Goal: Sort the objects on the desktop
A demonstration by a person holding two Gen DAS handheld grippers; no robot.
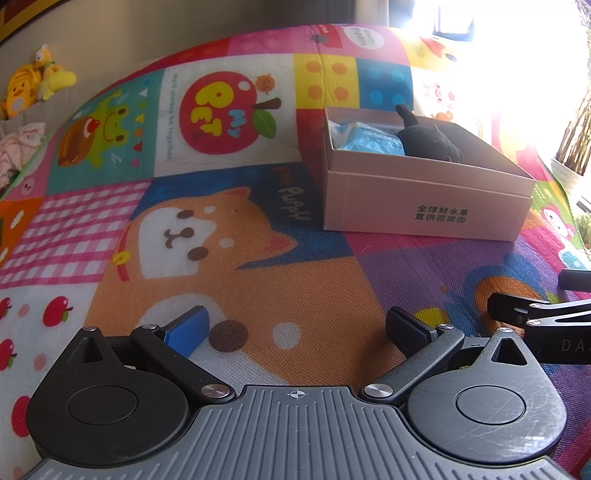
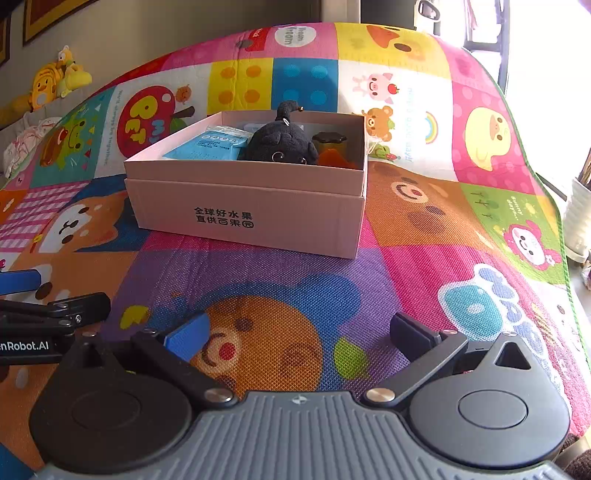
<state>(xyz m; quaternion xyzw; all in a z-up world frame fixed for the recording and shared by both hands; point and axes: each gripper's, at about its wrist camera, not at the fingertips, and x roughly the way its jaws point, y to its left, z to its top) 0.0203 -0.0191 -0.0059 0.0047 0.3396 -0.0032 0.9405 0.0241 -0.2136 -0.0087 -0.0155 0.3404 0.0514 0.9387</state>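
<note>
Both grippers, left (image 1: 297,328) and right (image 2: 299,332), spread, empty. Toy (image 2: 282,146), packet (image 2: 207,147) in box (image 2: 243,206). Mat (image 2: 424,236) bare nearby; scan before reaching.

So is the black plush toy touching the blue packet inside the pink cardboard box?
Touching: the right wrist view shows the black plush toy pressed against the blue packet, no gap visible.

Pink box (image 2: 251,206), black plush (image 2: 280,144), multicoloured cartoon-patchwork mat (image 2: 424,266)

A home: cartoon play mat (image 2: 424,229), plush toys (image 2: 55,79) against the wall, framed picture (image 2: 44,16).
</note>
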